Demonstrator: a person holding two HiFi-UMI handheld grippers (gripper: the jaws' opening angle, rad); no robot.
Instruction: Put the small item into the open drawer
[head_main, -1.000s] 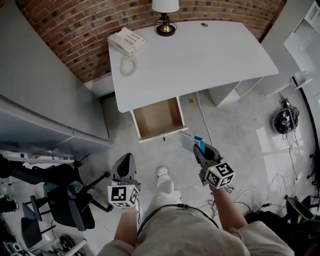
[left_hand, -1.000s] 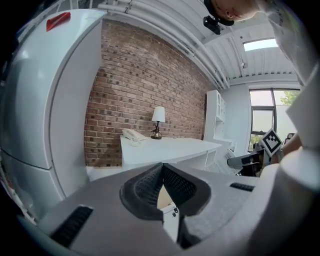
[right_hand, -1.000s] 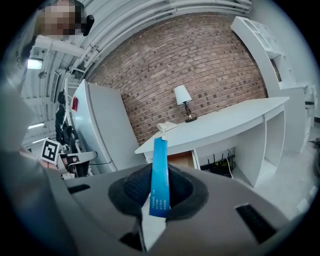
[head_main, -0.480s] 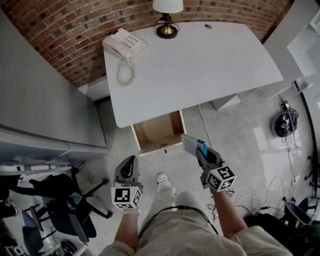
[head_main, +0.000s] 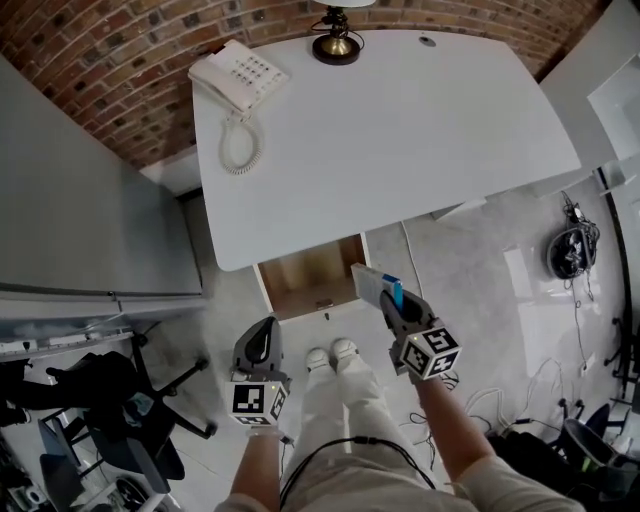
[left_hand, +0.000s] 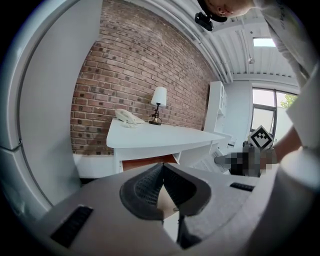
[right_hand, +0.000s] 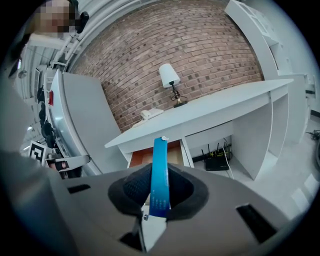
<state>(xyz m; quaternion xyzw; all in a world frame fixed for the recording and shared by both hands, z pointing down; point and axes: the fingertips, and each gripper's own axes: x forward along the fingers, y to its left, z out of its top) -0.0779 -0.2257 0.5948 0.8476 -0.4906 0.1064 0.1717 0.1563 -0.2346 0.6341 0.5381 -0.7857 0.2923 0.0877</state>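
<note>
Stepping in: the open wood-lined drawer (head_main: 310, 282) is now sitting closer than a second ago, so drop-in is probably next. The right gripper (head_main: 392, 305) is pinching the thin blue-and-white packet (head_main: 374, 284) just beside the drawer's right front corner, not yet over it. The left gripper (head_main: 258, 342) is hanging pressed together, empty, near the drawer's front

Grey left tool (head_main: 262, 328) and right tool (head_main: 391, 300) carry black-and-white marker cubes (head_main: 256, 400); beige trousers (head_main: 345, 415), white shoes (head_main: 346, 352).
</note>
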